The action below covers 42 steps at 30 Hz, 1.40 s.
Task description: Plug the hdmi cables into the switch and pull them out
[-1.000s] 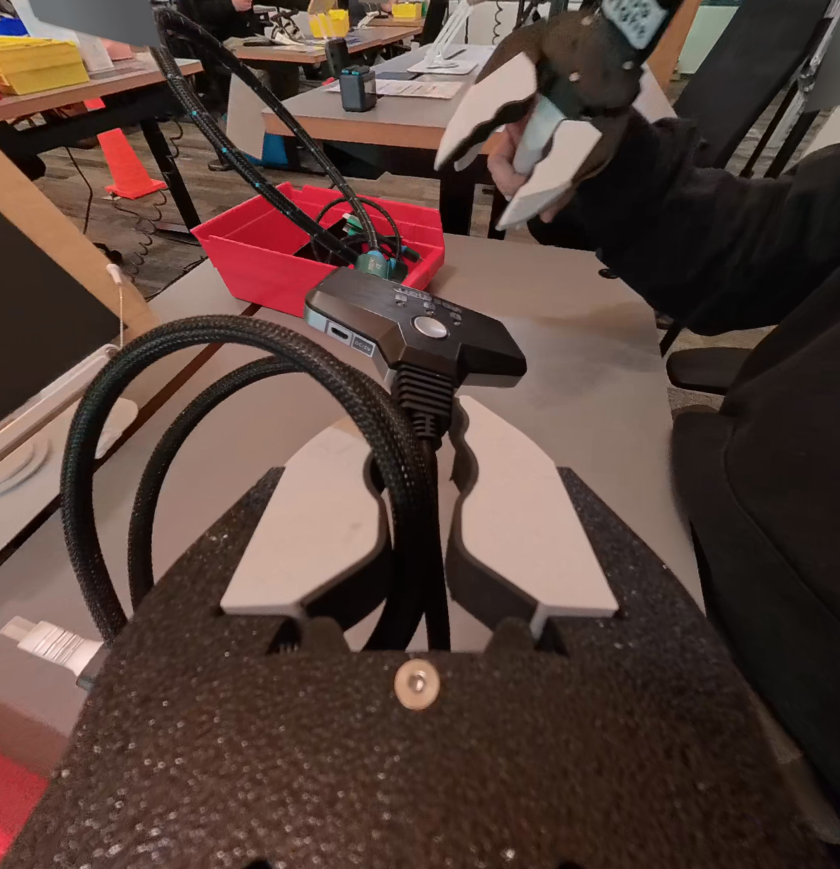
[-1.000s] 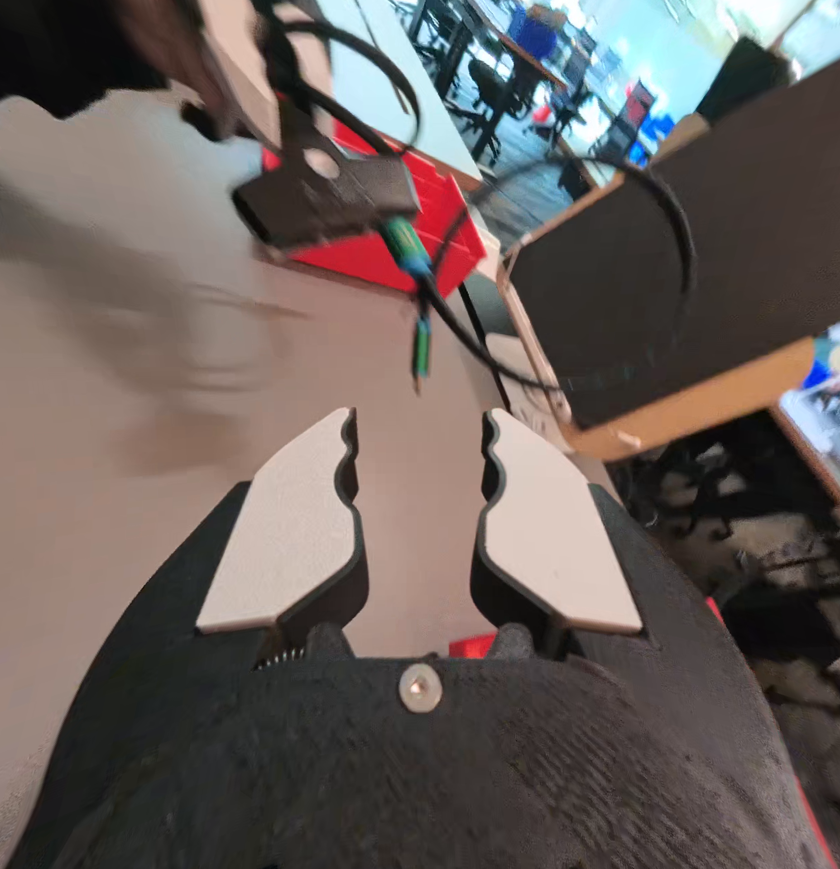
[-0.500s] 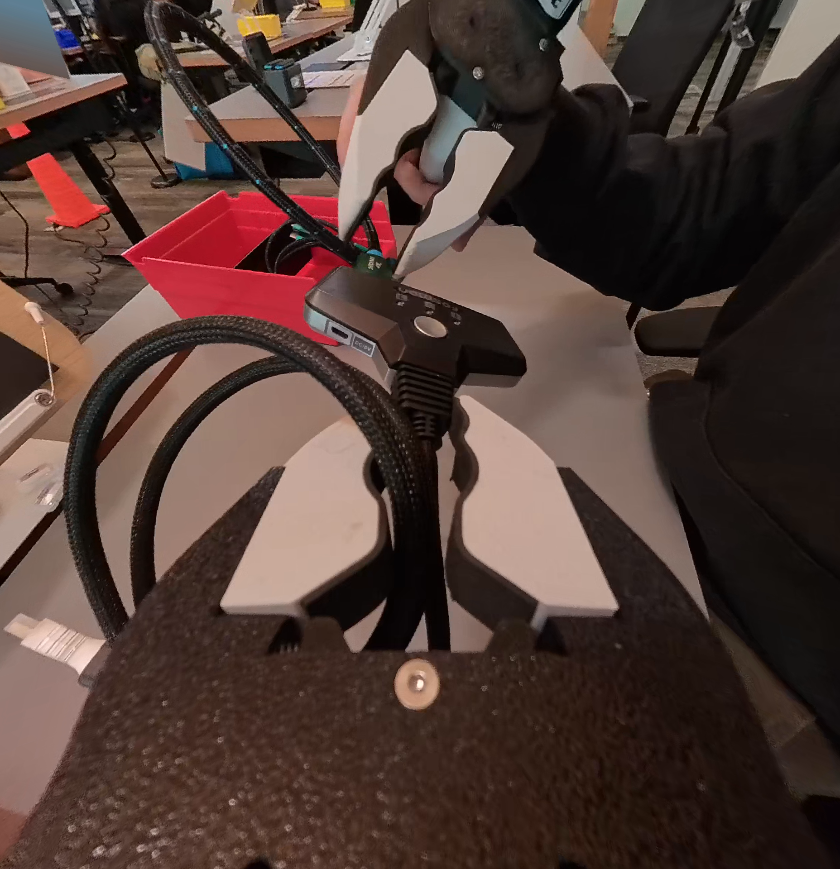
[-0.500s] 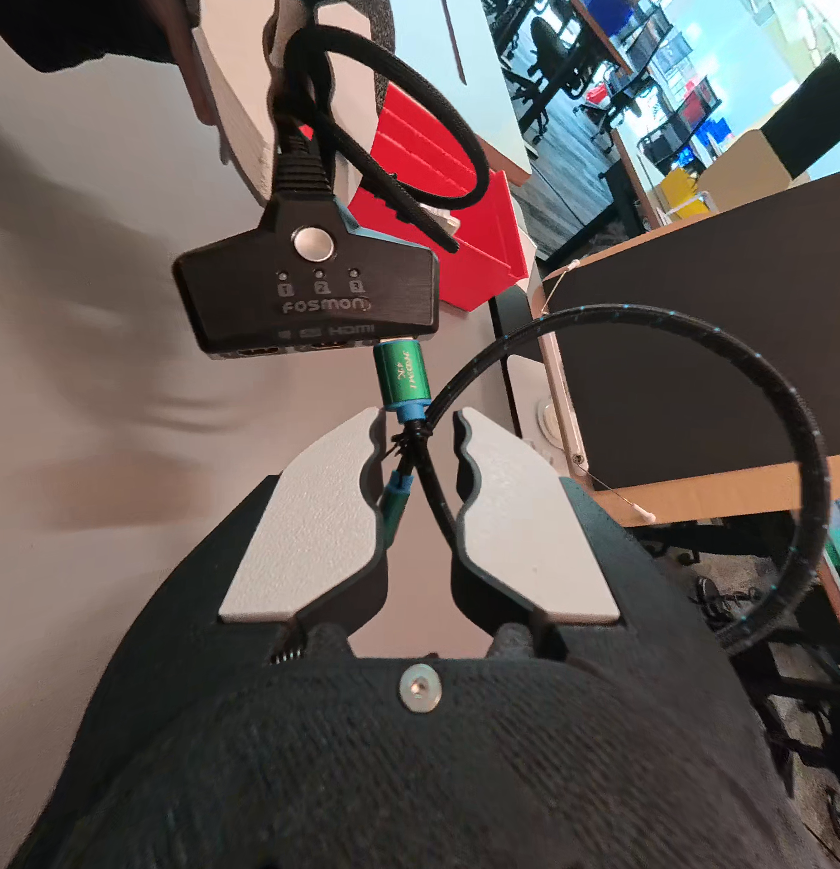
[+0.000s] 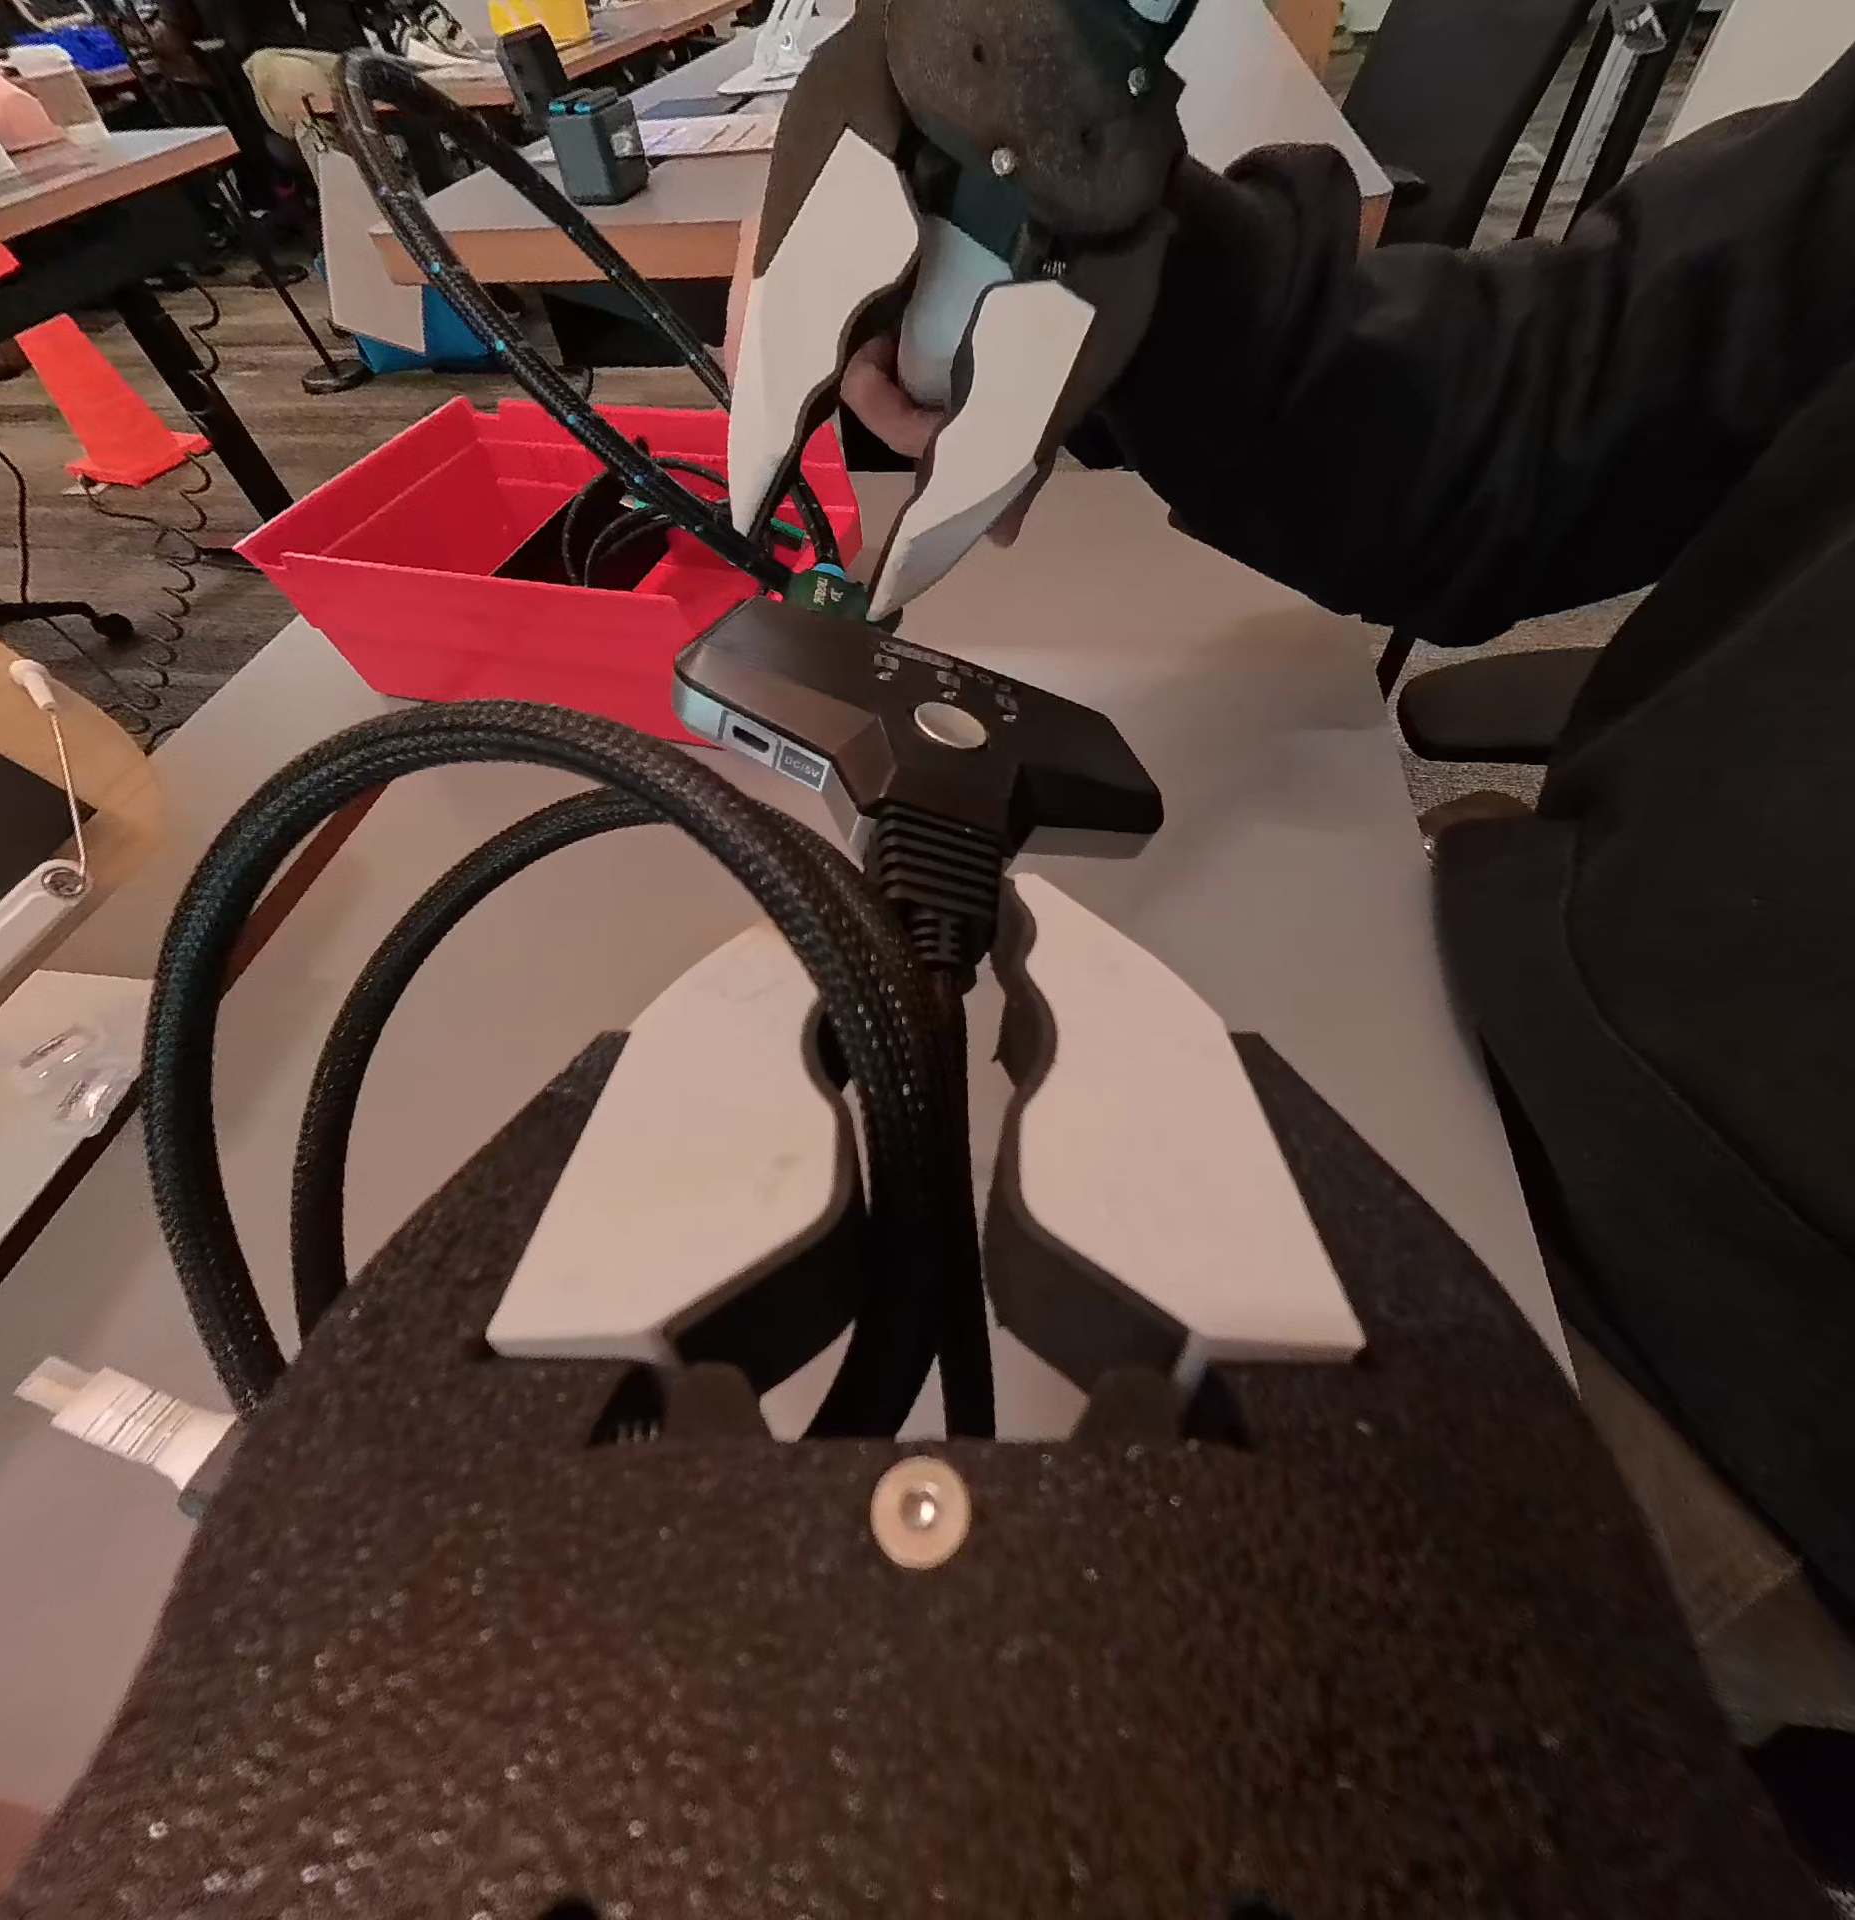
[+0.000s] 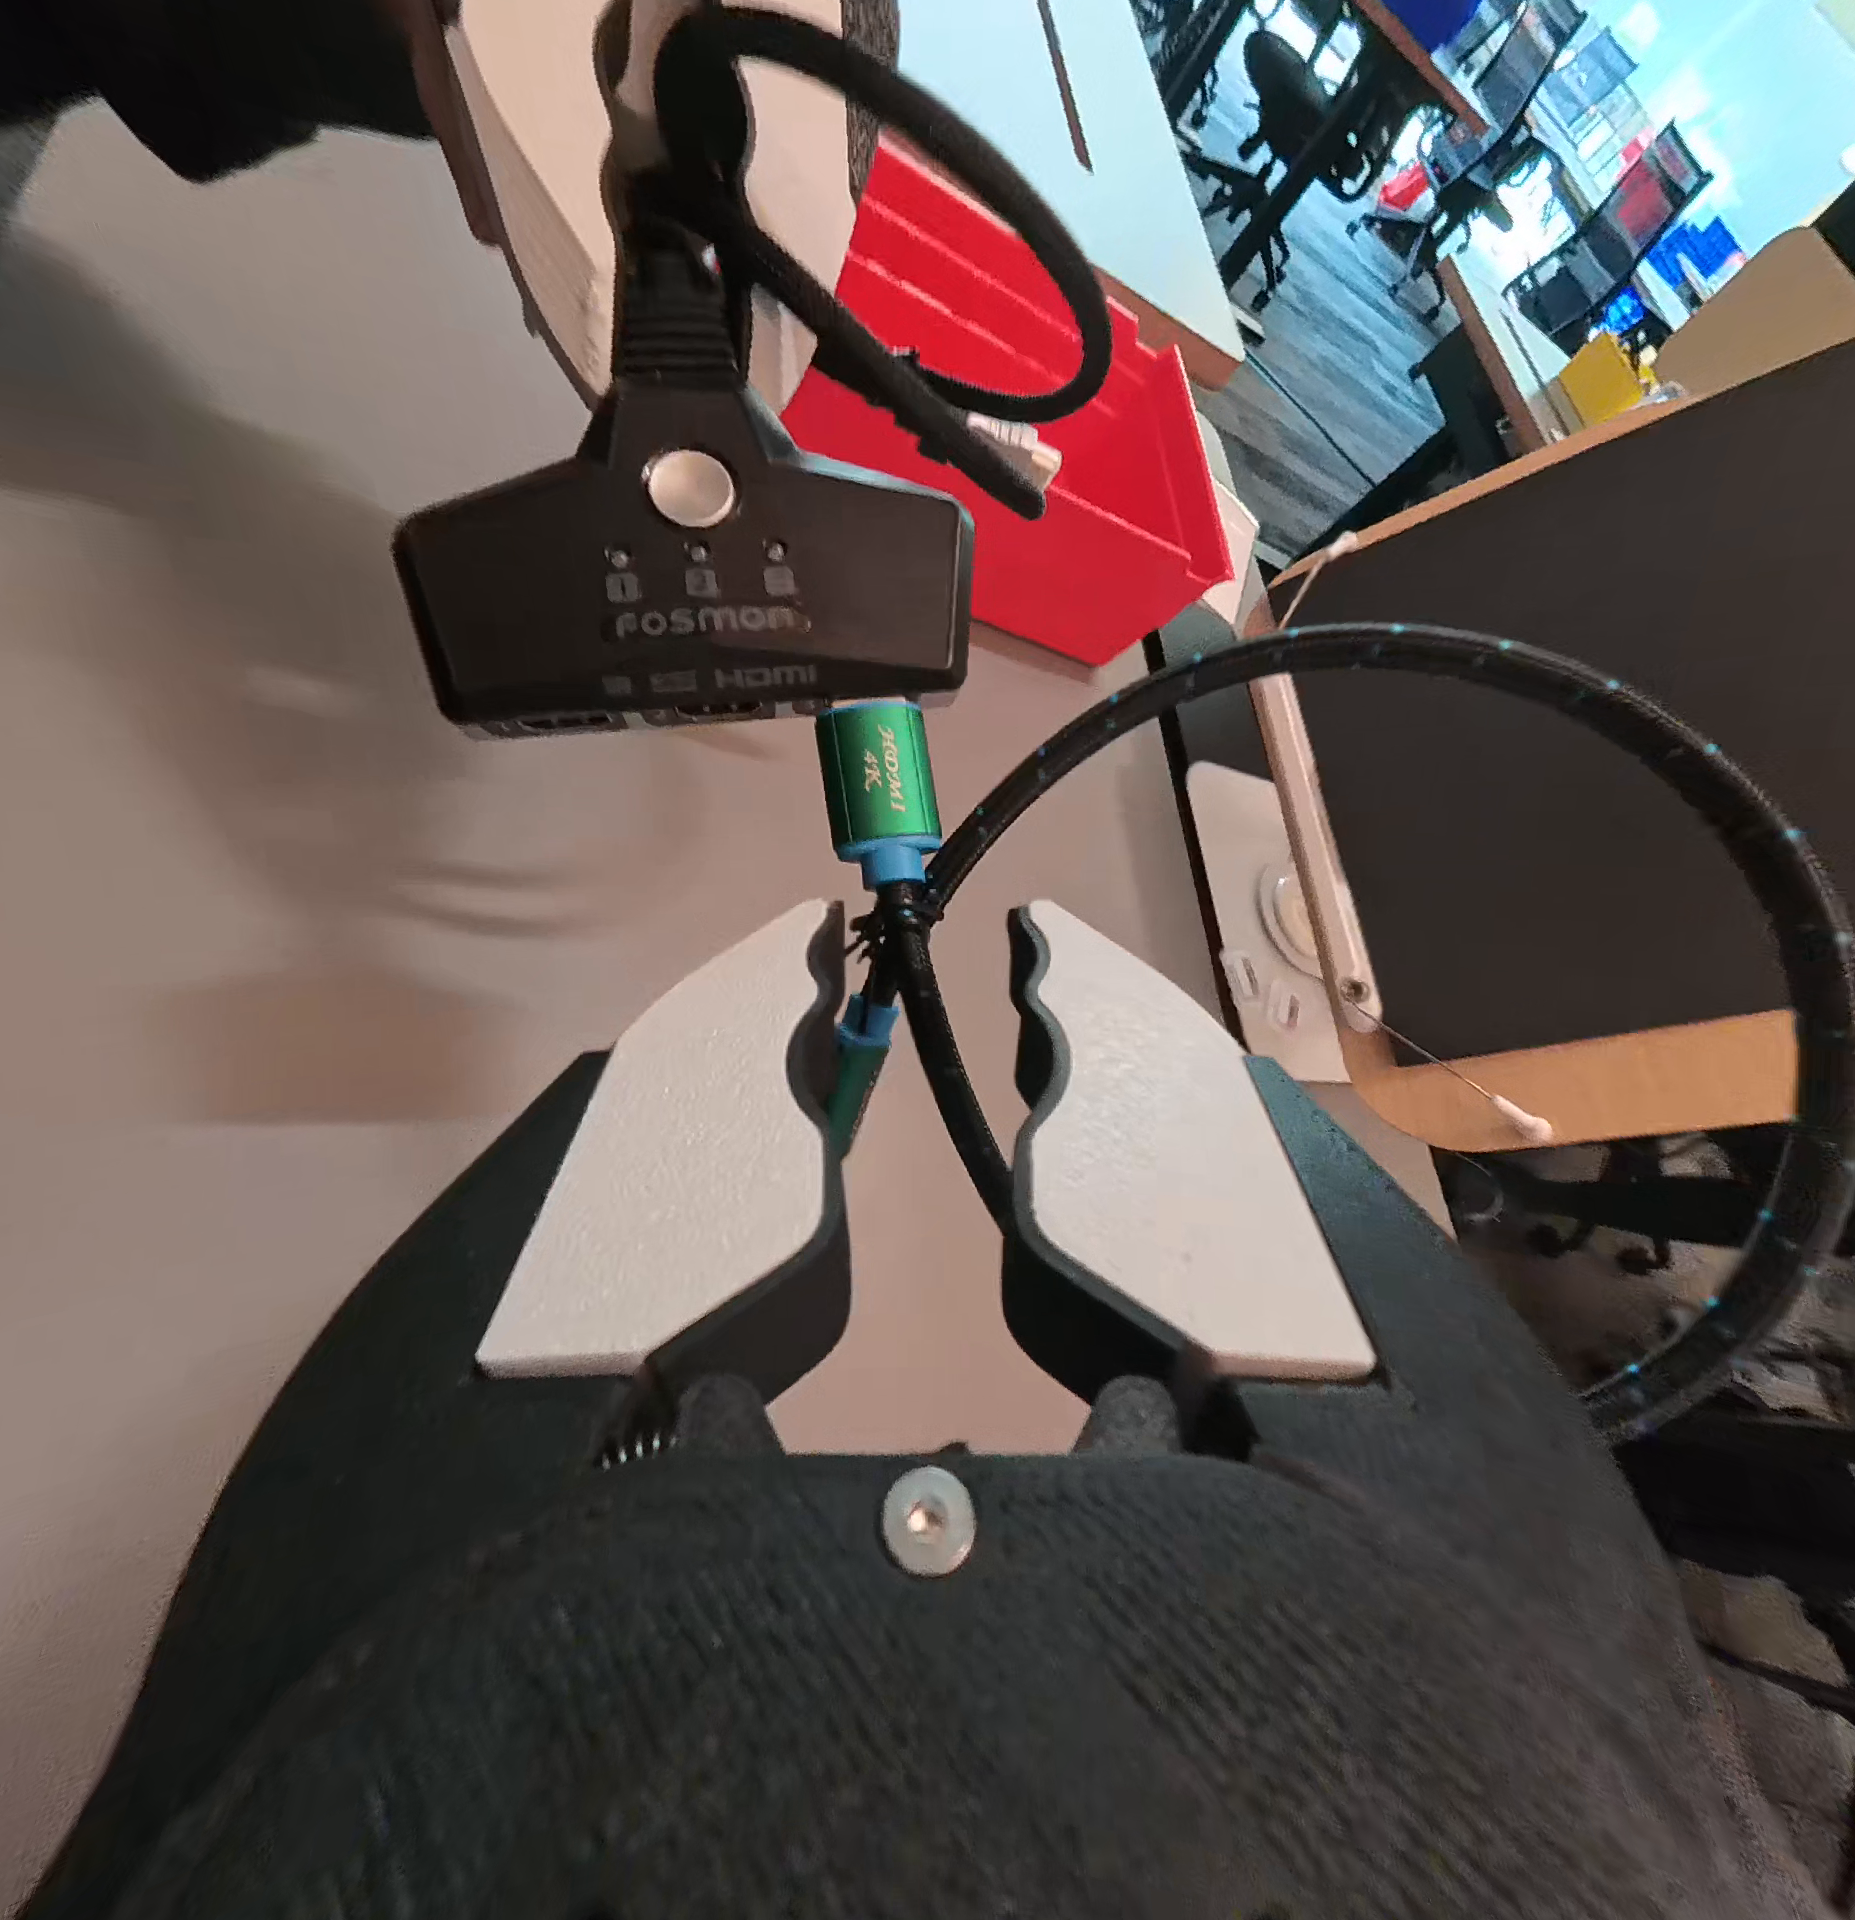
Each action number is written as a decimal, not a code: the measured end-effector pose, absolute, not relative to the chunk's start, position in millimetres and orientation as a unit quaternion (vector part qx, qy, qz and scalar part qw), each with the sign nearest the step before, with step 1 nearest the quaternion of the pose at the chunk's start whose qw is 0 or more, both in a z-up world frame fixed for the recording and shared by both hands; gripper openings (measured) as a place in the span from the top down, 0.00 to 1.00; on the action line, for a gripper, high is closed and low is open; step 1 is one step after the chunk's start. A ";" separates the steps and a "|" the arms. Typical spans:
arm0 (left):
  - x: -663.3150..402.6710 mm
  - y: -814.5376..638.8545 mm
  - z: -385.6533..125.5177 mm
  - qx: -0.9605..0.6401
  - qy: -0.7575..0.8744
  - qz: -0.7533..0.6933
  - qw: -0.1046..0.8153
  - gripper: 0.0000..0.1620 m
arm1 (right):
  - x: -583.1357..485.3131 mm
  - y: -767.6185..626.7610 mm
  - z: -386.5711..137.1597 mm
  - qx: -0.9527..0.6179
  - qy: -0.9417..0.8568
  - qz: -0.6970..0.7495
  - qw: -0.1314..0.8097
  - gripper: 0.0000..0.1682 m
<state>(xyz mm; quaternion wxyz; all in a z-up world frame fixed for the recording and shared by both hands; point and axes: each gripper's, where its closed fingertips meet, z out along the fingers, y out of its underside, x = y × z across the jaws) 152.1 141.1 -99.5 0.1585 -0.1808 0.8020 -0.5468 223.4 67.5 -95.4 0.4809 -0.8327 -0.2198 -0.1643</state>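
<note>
Wider now, the right gripper (image 6: 918,914) gapes around the green plug (image 6: 878,779) — seated in the switch (image 6: 684,603), far edge; left gripper (image 5: 928,977) clamps its cable (image 5: 507,748).

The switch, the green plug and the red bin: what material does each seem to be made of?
Switch: dark body with fine brushed lines, likely metal or metal-look plastic.
Green plug: smooth satin shell with soft highlights, probably anodised metal, ending in a blue collar that looks like plastic.
Red bin: matte, evenly coloured walls with moulded ridges, apparently plastic.
</note>
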 end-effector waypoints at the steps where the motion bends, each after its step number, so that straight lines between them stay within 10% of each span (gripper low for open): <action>1: 152.6 140.7 -98.9 -0.181 0.800 -0.549 0.159 0.86 | 226.2 68.1 -97.6 -0.835 -0.221 -0.175 0.473 0.82; 42: 143.5 119.8 -100.6 -0.182 0.797 -0.569 0.088 0.86 | 203.8 39.3 -102.5 -0.835 -0.267 -0.024 0.480 0.91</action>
